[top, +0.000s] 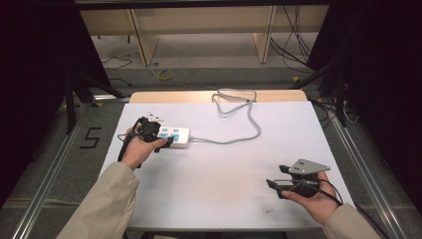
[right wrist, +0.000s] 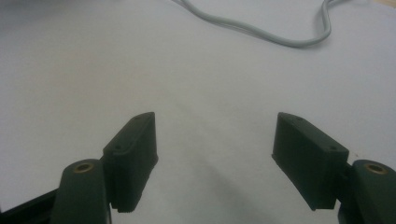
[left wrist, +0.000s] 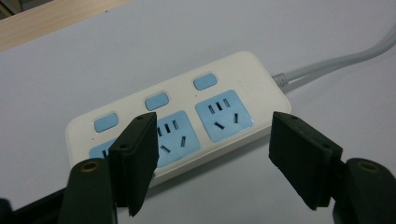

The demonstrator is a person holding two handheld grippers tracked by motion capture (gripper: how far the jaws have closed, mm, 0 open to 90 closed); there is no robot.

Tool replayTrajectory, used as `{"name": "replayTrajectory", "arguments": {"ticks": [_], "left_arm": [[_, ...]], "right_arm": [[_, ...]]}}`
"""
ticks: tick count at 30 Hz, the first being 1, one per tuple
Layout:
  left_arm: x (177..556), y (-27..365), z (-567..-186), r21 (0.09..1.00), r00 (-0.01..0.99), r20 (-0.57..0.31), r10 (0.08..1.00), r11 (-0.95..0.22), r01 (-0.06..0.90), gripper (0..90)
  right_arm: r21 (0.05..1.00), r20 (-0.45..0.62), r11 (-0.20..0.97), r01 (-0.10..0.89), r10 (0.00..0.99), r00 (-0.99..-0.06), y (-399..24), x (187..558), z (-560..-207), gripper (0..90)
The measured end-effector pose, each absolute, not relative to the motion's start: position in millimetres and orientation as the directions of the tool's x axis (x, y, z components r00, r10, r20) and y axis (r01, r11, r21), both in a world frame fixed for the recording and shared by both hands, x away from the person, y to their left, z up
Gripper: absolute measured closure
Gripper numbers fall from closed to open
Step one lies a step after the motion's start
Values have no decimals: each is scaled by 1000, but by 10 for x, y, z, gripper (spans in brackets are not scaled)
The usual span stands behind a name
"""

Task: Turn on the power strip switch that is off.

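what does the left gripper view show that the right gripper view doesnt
The left gripper view alone has the white power strip with its blue sockets and switches, just beyond the open left tongs, nothing between them. The right gripper view alone has the open right tongs over bare table. Both share the white table and the grey cable.

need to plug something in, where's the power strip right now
The power strip lies flat on the left side of the white table in the high view, just ahead of the open left gripper, its grey cord trailing toward the far edge.
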State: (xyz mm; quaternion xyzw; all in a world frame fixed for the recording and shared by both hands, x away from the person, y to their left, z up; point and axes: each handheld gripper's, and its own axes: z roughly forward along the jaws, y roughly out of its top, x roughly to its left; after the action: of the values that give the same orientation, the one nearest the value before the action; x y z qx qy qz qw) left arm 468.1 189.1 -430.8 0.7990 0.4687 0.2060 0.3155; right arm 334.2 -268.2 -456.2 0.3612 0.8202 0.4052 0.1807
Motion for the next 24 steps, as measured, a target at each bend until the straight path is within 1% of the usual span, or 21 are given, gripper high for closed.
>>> {"name": "replayTrajectory", "arguments": {"ticks": [3, 9, 12, 15, 20, 24], "left_arm": [[4624, 1891, -4307, 706, 486, 22, 874, -358, 612, 331], [4515, 1879, -4306, 717, 508, 29, 861, -372, 589, 335], [4449, 1876, -4307, 730, 517, 12, 856, -361, 580, 335], [4392, 1884, -4295, 738, 530, 21, 848, -371, 564, 334], [4299, 1893, -4268, 762, 536, 8, 844, -351, 543, 326], [4217, 1891, -4263, 767, 555, 19, 831, -368, 525, 317]], "right_arm": [[794, -5, 415, 444, 735, -678, -2679, 3343, -4563, 308], [796, -3, 412, 443, 735, -678, -2681, 3344, -4561, 307], [796, -4, 414, 441, 733, -680, -2685, 3349, -4562, 307], [796, -3, 414, 442, 732, -681, -2684, 3349, -4563, 307], [797, -5, 412, 442, 736, -677, -2683, 3346, -4559, 307], [798, -1, 410, 442, 735, -678, -2687, 3346, -4561, 305]]}}
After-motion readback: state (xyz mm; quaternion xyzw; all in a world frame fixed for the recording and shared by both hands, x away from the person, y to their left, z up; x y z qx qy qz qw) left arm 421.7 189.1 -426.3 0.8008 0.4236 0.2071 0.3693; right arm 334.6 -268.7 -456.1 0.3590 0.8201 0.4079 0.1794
